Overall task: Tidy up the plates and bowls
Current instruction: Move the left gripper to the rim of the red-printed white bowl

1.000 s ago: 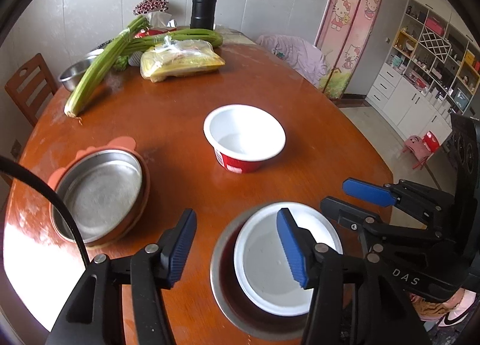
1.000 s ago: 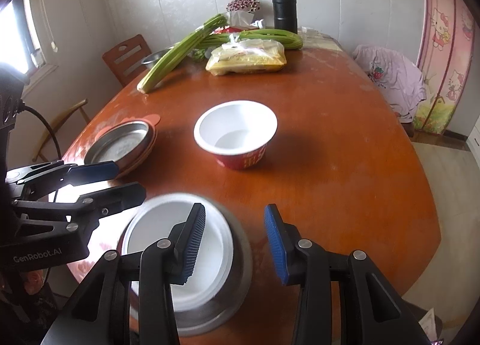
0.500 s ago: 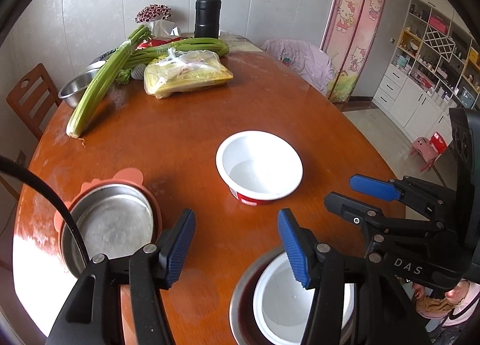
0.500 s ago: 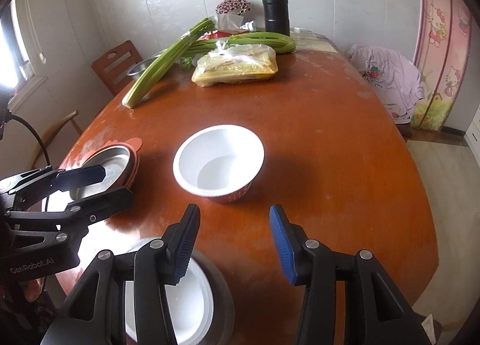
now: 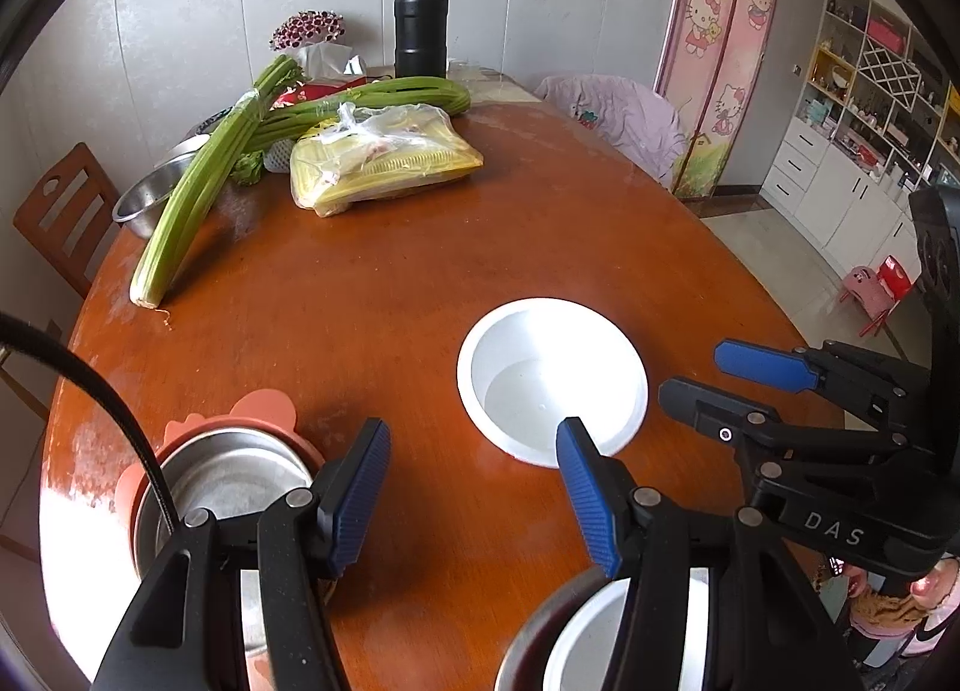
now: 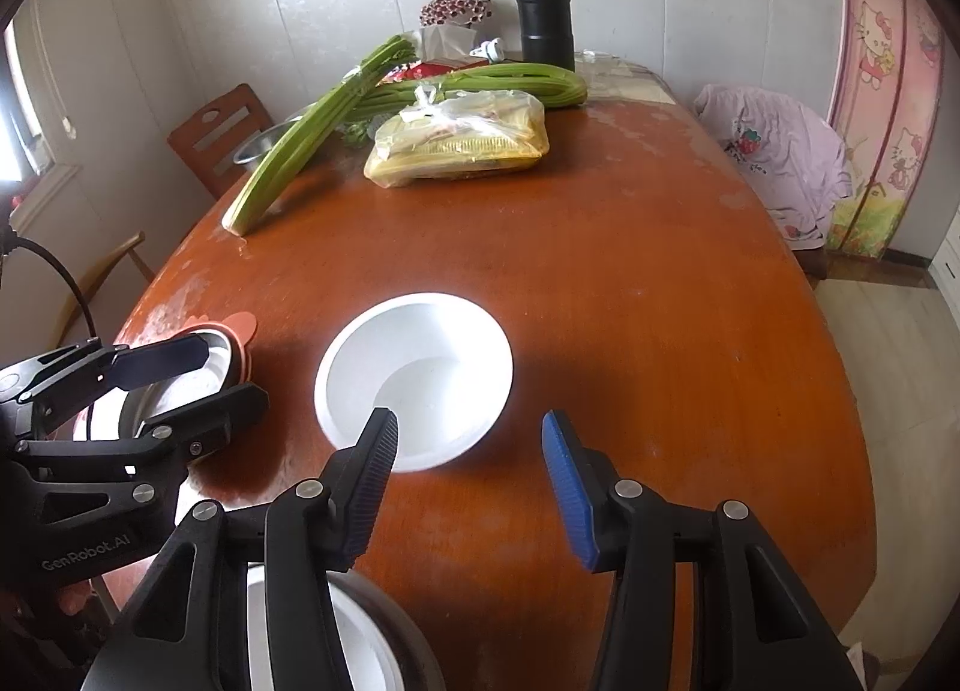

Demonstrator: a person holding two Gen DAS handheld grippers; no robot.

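A: Left gripper [image 5: 474, 487]?
B: Spread wide, nothing between the blue pads [image 5: 360, 493], hanging above the wooden table [image 5: 420, 283].

A: Right gripper [image 6: 468, 487]?
B: Also parted, empty, held just short of the white bowl [image 6: 414, 379]. Seen from the left wrist too, at the right edge, jaws apart.

A: Location of that white bowl?
B: Upright on bare table, near the middle of the near half, apart from both stacks. Empty inside.

A: Other dishes?
B: 2 groups. At the near left, a steel dish [image 5: 234, 475] nested in an orange plate [image 5: 264, 412] with a small tab sticking out. At the near edge, a white dish [image 6: 360, 649] sitting inside a steel bowl [image 6: 414, 655], mostly hidden behind the gripper bodies; exact shape hard to make out.

A: Far end of the table?
B: 2 bundles of celery [image 5: 198, 193], a yellow bagged package [image 5: 384, 165], a black thermos [image 5: 420, 27], a tissue box with flowers behind. Another steel bowl [image 5: 150, 199] under the celery, close to a wooden chair [image 5: 60, 211].
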